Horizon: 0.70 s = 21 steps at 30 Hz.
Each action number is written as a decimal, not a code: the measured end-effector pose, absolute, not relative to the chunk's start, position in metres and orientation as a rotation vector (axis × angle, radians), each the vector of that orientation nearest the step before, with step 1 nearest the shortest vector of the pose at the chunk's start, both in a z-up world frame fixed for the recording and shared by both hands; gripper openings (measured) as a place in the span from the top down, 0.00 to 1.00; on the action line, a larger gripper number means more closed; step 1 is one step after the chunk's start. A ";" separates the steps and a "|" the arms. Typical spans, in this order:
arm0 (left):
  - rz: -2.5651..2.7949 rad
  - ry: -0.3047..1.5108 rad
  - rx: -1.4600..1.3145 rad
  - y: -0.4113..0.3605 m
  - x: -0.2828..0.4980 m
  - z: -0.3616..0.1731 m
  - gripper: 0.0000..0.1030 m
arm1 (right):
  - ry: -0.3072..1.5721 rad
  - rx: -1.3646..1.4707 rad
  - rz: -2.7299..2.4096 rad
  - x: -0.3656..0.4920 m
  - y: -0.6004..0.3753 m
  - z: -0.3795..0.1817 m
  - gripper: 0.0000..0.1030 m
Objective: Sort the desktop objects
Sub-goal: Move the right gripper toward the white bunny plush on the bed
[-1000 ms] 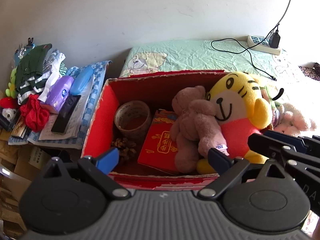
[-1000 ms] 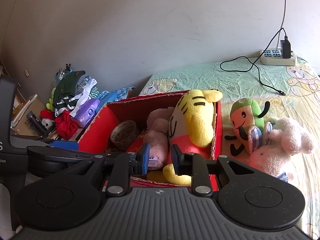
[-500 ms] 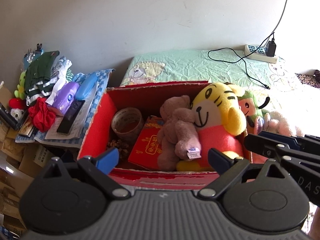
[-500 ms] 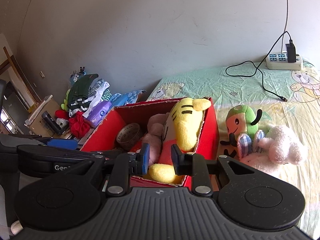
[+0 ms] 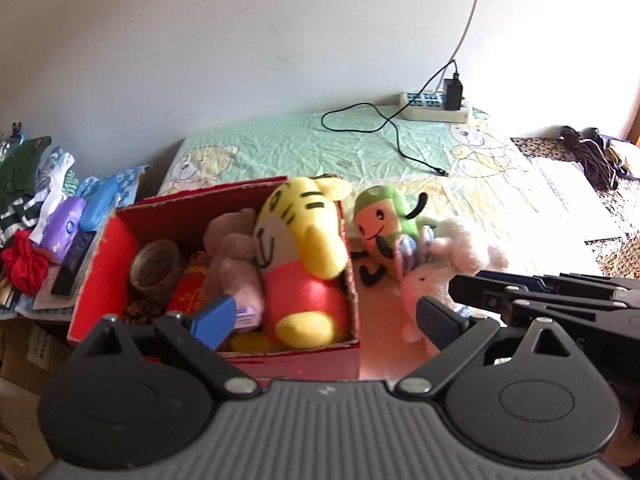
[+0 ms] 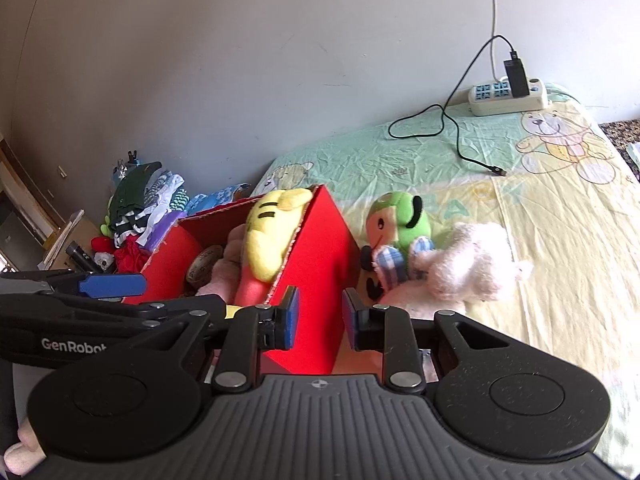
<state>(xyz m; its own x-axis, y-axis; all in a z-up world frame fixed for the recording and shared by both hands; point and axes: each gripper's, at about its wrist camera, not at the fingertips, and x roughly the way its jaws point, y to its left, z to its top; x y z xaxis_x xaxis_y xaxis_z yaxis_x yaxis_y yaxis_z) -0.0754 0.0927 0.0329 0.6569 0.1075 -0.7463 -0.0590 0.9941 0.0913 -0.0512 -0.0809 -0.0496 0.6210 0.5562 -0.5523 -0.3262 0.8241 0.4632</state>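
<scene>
Both grippers empty above the box's near side – toys half sorted.
Left gripper point(image 5: 324, 316) spread wide; right gripper point(image 6: 318, 318) has a narrow gap, nothing between the pads, red box point(image 6: 320, 248) wall behind it. Yellow tiger point(image 5: 304, 248), brown bear point(image 5: 236, 256), tape roll point(image 5: 156, 268) sit inside the box. Green plush point(image 6: 400, 220) and white plush point(image 6: 472, 264) lie touching on the bed point(image 6: 560, 216) – just right of the box.

A plain grey-white plaster wall point(image 5: 240, 60) rises behind a bed covered in a pale green and yellow cartoon-bear sheet point(image 5: 304, 148), bright sunlight washing out its right side; a white power strip point(image 6: 508, 96) lies against the wall
</scene>
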 end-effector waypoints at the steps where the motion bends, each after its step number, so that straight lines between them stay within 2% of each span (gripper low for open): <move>1: 0.079 0.848 0.065 0.087 -0.074 0.031 0.06 | 0.748 0.346 0.507 -0.051 -0.089 -0.052 0.74; 21: -0.210 0.870 -0.009 0.012 -0.013 -0.017 0.05 | 0.849 0.563 0.297 -0.019 -0.207 -0.093 0.73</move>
